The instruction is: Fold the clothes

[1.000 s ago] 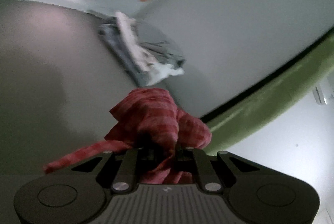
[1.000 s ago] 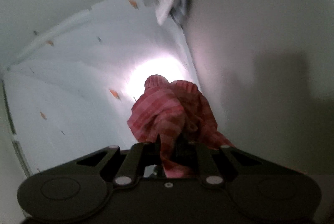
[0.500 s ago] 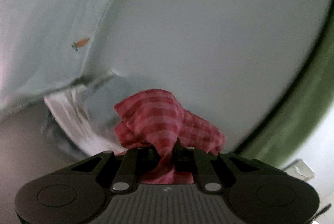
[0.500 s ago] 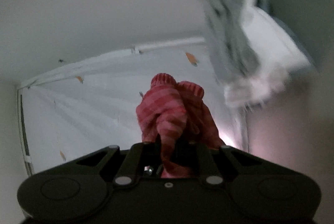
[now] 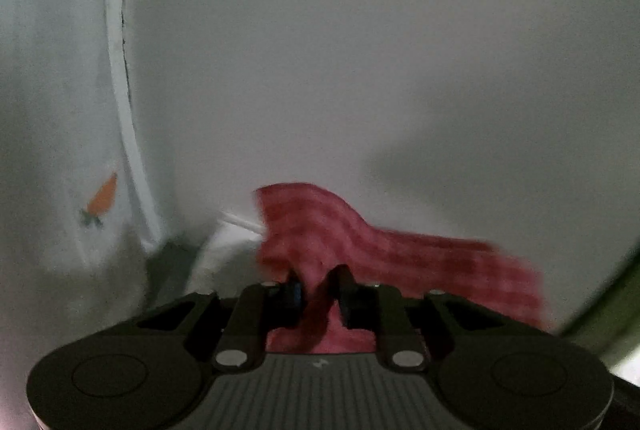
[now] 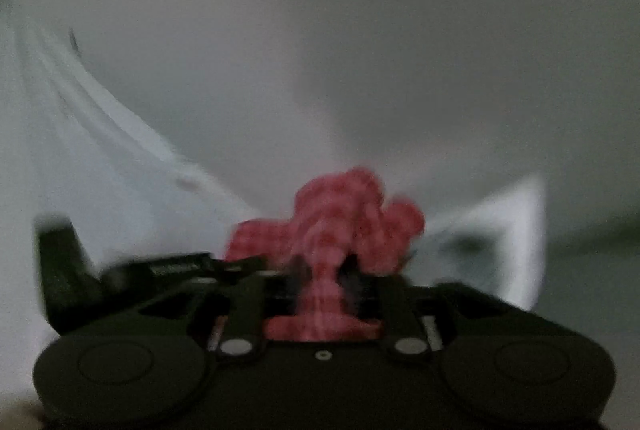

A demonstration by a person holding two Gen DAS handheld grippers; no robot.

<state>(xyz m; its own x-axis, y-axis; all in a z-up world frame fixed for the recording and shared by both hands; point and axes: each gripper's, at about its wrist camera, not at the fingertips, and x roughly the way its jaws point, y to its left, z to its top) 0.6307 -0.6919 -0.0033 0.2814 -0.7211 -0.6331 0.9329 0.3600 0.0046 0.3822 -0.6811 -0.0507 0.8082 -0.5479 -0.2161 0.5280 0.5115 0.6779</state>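
Left gripper (image 5: 316,284): lower centre of the left wrist view; jaws opening, a narrow gap between the fingers. A fold of cloth sits in that gap; whether the pads press on it cannot be told.
Right gripper (image 6: 325,272): lower centre of the right wrist view; jaws opening, wider apart than the left pair. A strand of cloth runs down between them; contact with the pads cannot be told through the blur.
Red checked garment (image 5: 372,250): in the left wrist view it rises from the jaws at centre and trails toward the lower right of the frame. In the right wrist view it is bunched in a lump (image 6: 348,218) just above the jaws, centre of frame, blurred.
White sheet (image 5: 60,109): left side of the left wrist view, printed with a small orange carrot (image 5: 103,195) at lower left.
White folded cloth (image 6: 500,234): right of centre in the right wrist view, behind the red lump; blurred.
Background: plain pale wall fills the upper part of both views.
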